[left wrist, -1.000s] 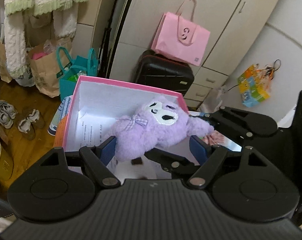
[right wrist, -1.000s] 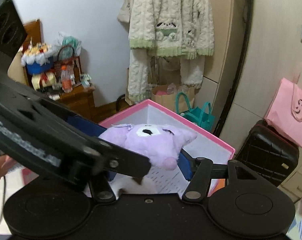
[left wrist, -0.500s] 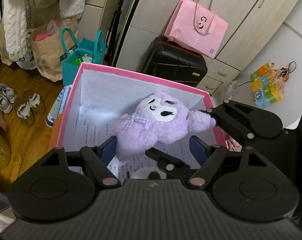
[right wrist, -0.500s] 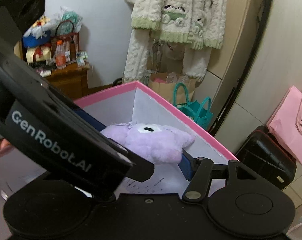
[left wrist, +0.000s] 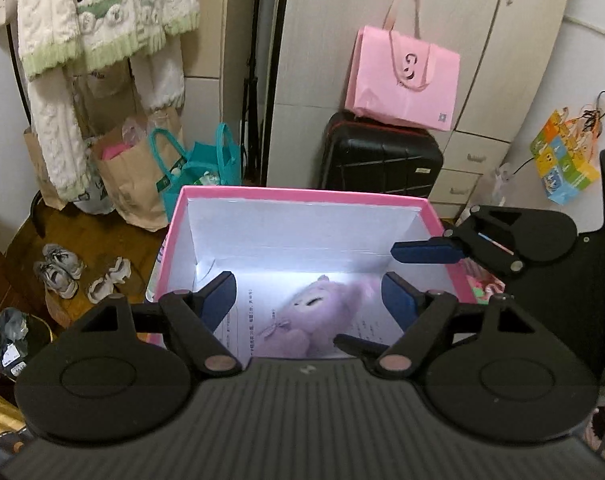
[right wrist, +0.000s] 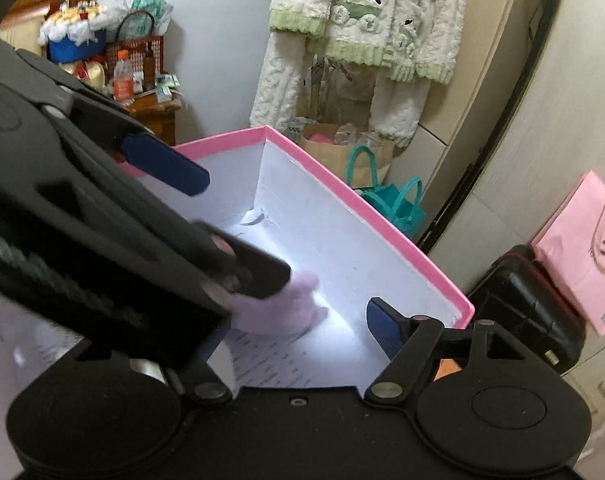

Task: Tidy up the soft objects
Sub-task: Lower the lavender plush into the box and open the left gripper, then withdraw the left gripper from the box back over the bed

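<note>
Now the left tool [left wrist: 308, 294] hangs over the pink box [left wrist: 302, 194], jaws apart and widening, gripping nothing; the right tool [left wrist: 398, 296] reaches in from the box's right edge, its jaws also widening and empty. Below them the purple plush toy [left wrist: 302, 322] lies on printed paper [left wrist: 366, 326] on the box floor, toward the near wall, apparently released so it settles inside. It lies face up, its long axis running from the near-left toward the far-right corner, head toward the far wall
</note>
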A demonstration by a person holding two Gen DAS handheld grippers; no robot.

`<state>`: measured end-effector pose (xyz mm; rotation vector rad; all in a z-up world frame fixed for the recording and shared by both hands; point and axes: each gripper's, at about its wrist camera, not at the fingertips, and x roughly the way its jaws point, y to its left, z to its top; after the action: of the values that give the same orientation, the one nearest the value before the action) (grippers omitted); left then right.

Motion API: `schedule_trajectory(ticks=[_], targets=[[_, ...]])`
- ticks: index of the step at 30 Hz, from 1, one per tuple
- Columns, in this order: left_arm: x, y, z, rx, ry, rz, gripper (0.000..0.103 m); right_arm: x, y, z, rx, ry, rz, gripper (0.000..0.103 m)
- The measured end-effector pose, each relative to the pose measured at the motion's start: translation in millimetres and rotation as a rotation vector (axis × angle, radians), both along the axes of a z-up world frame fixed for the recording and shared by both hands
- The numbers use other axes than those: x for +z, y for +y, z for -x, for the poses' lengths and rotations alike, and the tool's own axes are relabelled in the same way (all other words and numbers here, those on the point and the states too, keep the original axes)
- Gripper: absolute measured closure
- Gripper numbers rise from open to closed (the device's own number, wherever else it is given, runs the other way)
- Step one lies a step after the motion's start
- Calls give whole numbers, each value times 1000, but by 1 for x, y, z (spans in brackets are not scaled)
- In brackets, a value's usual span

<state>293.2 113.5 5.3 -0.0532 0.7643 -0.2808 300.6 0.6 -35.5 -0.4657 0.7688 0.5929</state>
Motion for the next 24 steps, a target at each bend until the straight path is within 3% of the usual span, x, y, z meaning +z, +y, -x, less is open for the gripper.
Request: schedule_trajectory(ticks=[9,24], targets=[[16,4,46,-5,-44,-53,24,20,-24,41,3,11,-94,24],[42,4,124,-84,-32,-85,23,57,-30,126,-2,-8,-103,24]])
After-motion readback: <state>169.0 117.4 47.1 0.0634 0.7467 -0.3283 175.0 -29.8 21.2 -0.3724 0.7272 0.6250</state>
